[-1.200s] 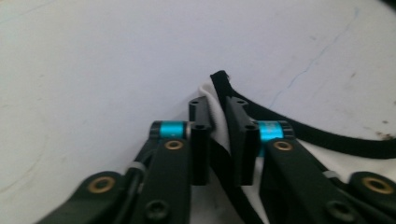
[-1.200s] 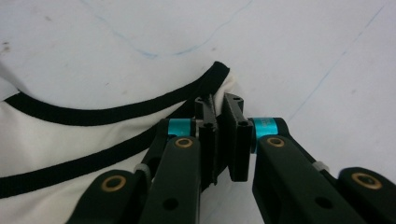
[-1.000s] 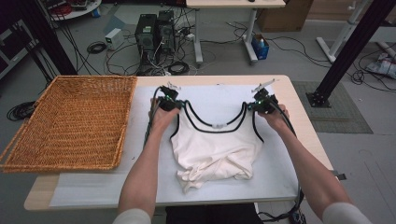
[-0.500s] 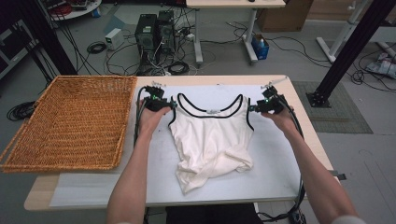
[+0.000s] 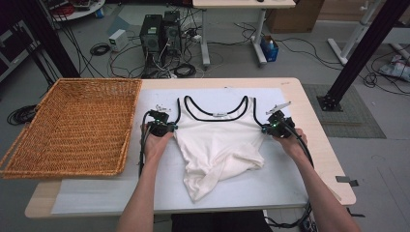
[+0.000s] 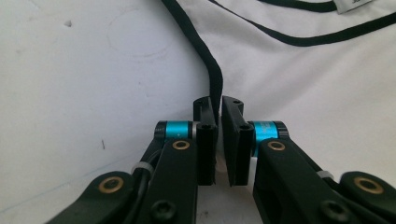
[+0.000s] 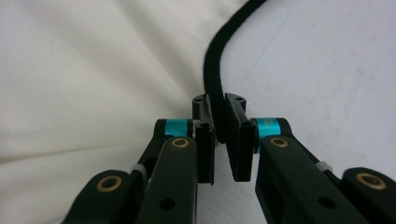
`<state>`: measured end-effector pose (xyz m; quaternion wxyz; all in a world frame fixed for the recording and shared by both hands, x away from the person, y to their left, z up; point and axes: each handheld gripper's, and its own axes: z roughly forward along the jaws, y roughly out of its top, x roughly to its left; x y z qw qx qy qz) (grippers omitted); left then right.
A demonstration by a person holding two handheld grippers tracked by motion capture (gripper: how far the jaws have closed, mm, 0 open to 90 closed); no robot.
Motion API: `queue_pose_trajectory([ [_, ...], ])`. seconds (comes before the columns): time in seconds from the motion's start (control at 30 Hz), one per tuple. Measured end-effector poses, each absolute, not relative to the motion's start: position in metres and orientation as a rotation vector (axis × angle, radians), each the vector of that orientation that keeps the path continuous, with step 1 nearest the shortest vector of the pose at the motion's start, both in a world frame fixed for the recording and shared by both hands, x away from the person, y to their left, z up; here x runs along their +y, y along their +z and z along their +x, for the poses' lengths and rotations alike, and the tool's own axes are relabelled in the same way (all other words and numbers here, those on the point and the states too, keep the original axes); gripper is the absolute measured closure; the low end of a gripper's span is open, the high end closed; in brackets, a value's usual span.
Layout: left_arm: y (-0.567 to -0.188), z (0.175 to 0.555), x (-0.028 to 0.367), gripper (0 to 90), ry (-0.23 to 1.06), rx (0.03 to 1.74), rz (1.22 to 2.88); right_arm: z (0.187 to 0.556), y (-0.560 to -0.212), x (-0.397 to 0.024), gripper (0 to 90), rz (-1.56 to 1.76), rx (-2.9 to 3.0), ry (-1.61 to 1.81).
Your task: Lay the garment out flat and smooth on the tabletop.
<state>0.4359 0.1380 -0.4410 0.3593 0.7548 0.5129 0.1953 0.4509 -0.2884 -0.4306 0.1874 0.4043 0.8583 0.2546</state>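
My left gripper [image 5: 167, 128] fingers have just closed, now pinched on the black trim of the tank top [image 5: 220, 145] at its left armhole edge; trim runs between the pads in the left gripper view [image 6: 215, 88]. My right gripper [image 5: 267, 128] has likewise just closed on the right armhole trim [image 7: 215, 70]. Top lies flat on the white mat [image 5: 96, 193] on the bench [image 5: 319, 145], neckline pointing away from me, long axis near-to-far, hem bunched toward me. Wicker basket [image 5: 72, 130] sits to the left.

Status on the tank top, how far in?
Done: the white tank top lies on the table, neckline spread. In hand: left gripper and right gripper, jaws just closing, each pinch a black armhole edge. Left: hem bunched, unfolded; wicker basket holds nothing.
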Motion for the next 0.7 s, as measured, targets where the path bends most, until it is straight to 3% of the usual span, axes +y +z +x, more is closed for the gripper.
queue_pose_trajectory([
  [0.03,-0.441,0.435,0.139,83.7,0.49,1.317,1.941,0.451,-0.431,-0.288,83.8,1.138,2.416,0.717],
  [0.07,-0.438,0.431,0.138,77.7,0.493,1.297,1.944,0.449,-0.428,-0.292,67.7,1.137,2.416,0.727],
  [0.1,-0.435,0.428,0.137,77.7,0.501,1.281,1.936,0.449,-0.428,-0.292,67.7,1.137,2.416,0.727],
  [0.13,-0.43,0.421,0.134,74.1,0.509,1.257,1.915,0.446,-0.426,-0.292,57.2,1.151,2.418,0.736],
  [0.2,-0.421,0.409,0.129,61.9,0.517,1.215,1.907,0.426,-0.413,-0.291,46.4,1.191,2.396,0.821],
  [0.37,-0.411,0.363,0.114,57.8,0.482,1.089,1.911,0.375,-0.396,-0.277,46.6,1.061,2.402,1.018],
  [0.47,-0.415,0.341,0.108,57.7,0.454,1.073,1.887,0.348,-0.399,-0.249,52.3,0.918,2.506,1.052],
  [0.6,-0.421,0.326,0.102,57.7,0.447,1.066,1.905,0.346,-0.409,-0.23,59.1,0.933,2.561,1.063],
  [0.7,-0.424,0.315,0.101,57.7,0.426,1.067,1.905,0.349,-0.423,-0.219,70.7,0.937,2.611,0.991],
])
